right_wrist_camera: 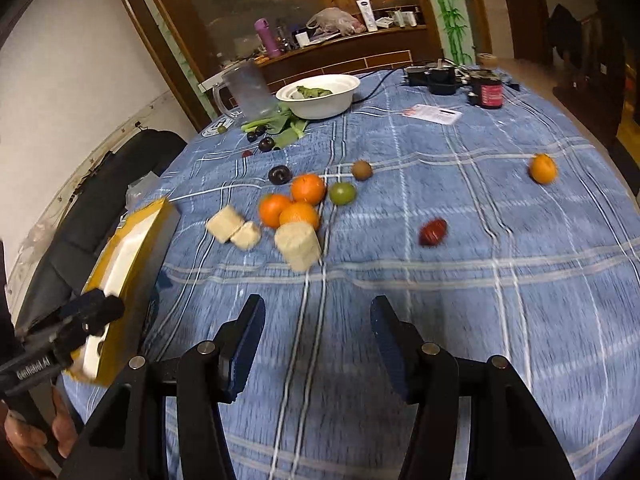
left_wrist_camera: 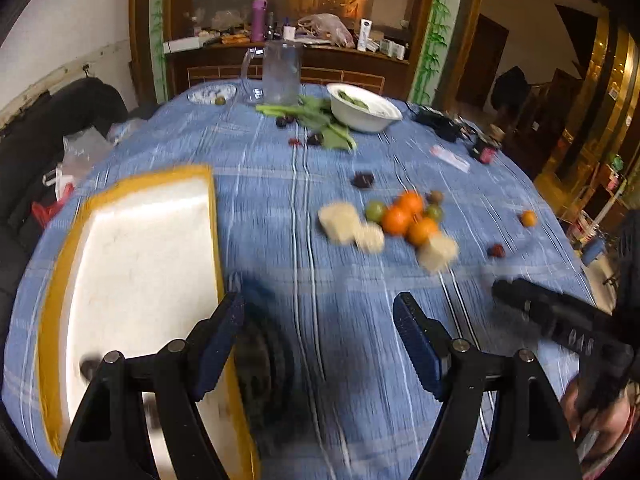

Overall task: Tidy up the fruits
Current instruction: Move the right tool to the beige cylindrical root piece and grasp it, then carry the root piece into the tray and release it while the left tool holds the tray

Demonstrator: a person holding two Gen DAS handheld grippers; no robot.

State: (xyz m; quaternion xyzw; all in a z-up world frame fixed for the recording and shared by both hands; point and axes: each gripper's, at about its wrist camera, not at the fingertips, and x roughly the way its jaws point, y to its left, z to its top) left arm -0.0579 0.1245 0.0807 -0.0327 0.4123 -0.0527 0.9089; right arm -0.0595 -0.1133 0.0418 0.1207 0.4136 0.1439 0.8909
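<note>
Table (right_wrist_camera: 500, 320) w/ tray (left_wrist_camera: 132, 248) at left edge; oranges (right_wrist_camera: 298, 202) clustered mid-table, one orange (right_wrist_camera: 543, 168) near right edge; left gripper (left_wrist_camera: 320, 344) & right gripper (right_wrist_camera: 318, 344) jaws open, empty; risk: round fruit rolling off if nudged.

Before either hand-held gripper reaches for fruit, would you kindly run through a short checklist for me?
1. Left hand-held gripper empty, jaws apart: ok.
2. Right hand-held gripper empty, jaws apart: ok.
3. White foam tray with yellow taped rim has bare floor for fruit: ok.
4. Cluster of three orange mandarins unobstructed from above: ok.
5. Pale cylindrical block leans against the cluster: not ok.
6. Small dark thing in the tray: cannot tell.
</note>
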